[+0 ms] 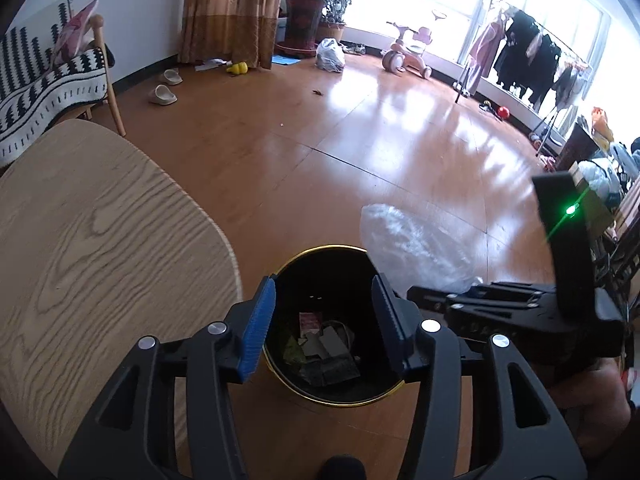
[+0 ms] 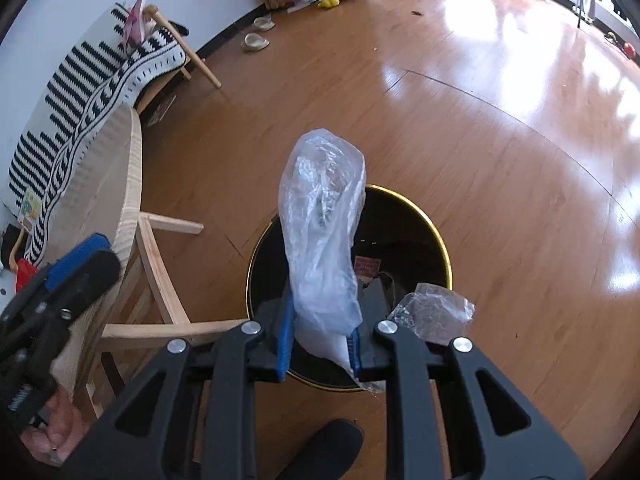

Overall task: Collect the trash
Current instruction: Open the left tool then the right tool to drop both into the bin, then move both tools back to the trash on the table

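A black trash bin with a gold rim [image 1: 320,247] [image 2: 437,234] stands on the wood floor beside the table; paper and wrapper scraps [image 1: 324,344] lie at its bottom. My left gripper [image 1: 325,286] hangs open over the bin's mouth with nothing between its blue pads. My right gripper [image 2: 326,316] is shut on a crumpled clear plastic bag [image 2: 322,220], which sticks out past the fingers above the bin. In the left wrist view the bag [image 1: 408,240] shows just right of the bin. A second bit of crinkled clear plastic [image 2: 436,312] sits by the right finger.
A light wooden table [image 1: 100,240] with its legs [image 2: 160,248] stands left of the bin. A bench with a black-and-white blanket [image 1: 44,84] lines the wall. Slippers [image 1: 162,94], a white bag [image 1: 330,56], a pink tricycle [image 1: 408,50] and a clothes rack [image 1: 520,56] are farther off.
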Demonstrator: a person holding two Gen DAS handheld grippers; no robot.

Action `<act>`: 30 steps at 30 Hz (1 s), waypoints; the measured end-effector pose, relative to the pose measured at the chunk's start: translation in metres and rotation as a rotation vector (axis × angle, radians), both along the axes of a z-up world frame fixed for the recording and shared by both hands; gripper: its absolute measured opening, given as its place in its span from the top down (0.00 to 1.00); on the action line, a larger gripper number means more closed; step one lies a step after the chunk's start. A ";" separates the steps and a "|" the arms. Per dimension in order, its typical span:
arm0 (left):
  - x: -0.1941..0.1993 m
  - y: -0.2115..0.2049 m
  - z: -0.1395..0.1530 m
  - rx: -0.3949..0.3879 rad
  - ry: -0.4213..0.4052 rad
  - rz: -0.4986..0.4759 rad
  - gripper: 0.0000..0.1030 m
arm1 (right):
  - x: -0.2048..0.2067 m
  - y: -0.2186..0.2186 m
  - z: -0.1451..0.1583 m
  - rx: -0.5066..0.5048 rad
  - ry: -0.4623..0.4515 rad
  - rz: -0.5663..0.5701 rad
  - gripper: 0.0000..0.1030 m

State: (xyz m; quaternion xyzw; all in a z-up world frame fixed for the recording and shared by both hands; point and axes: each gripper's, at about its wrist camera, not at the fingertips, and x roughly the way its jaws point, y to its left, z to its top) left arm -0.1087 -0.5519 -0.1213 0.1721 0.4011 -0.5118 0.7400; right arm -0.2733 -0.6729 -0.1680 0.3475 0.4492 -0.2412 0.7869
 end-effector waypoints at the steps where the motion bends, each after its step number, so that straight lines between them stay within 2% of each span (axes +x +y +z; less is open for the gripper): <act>1: 0.002 0.004 0.003 -0.005 -0.003 0.005 0.51 | 0.003 0.002 -0.001 0.000 0.009 0.004 0.57; 2: 0.002 0.008 0.006 -0.009 -0.007 0.010 0.50 | 0.006 0.003 -0.002 -0.001 0.023 0.004 0.42; 3: 0.004 0.012 0.009 -0.013 -0.010 0.016 0.48 | 0.008 0.004 -0.001 -0.005 0.031 0.002 0.21; 9: 0.019 0.045 0.026 -0.037 -0.025 0.066 0.47 | 0.017 0.014 0.006 -0.032 0.039 -0.005 0.21; 11: 0.027 0.061 0.034 -0.042 -0.037 0.096 0.44 | 0.024 0.021 0.012 -0.051 0.039 0.006 0.21; 16: 0.050 0.111 0.056 -0.067 -0.070 0.201 0.19 | 0.053 0.053 0.038 -0.079 -0.008 0.073 0.21; 18: 0.059 0.131 0.063 -0.074 -0.090 0.248 0.14 | 0.071 0.070 0.051 -0.087 -0.040 0.112 0.21; 22: 0.088 0.189 0.076 -0.077 -0.115 0.374 0.10 | 0.119 0.119 0.077 -0.079 -0.115 0.212 0.21; 27: 0.128 0.276 0.080 -0.067 -0.118 0.561 0.09 | 0.191 0.203 0.104 -0.094 -0.158 0.385 0.21; 30: 0.155 0.343 0.077 -0.040 -0.125 0.705 0.08 | 0.224 0.254 0.117 -0.106 -0.174 0.480 0.21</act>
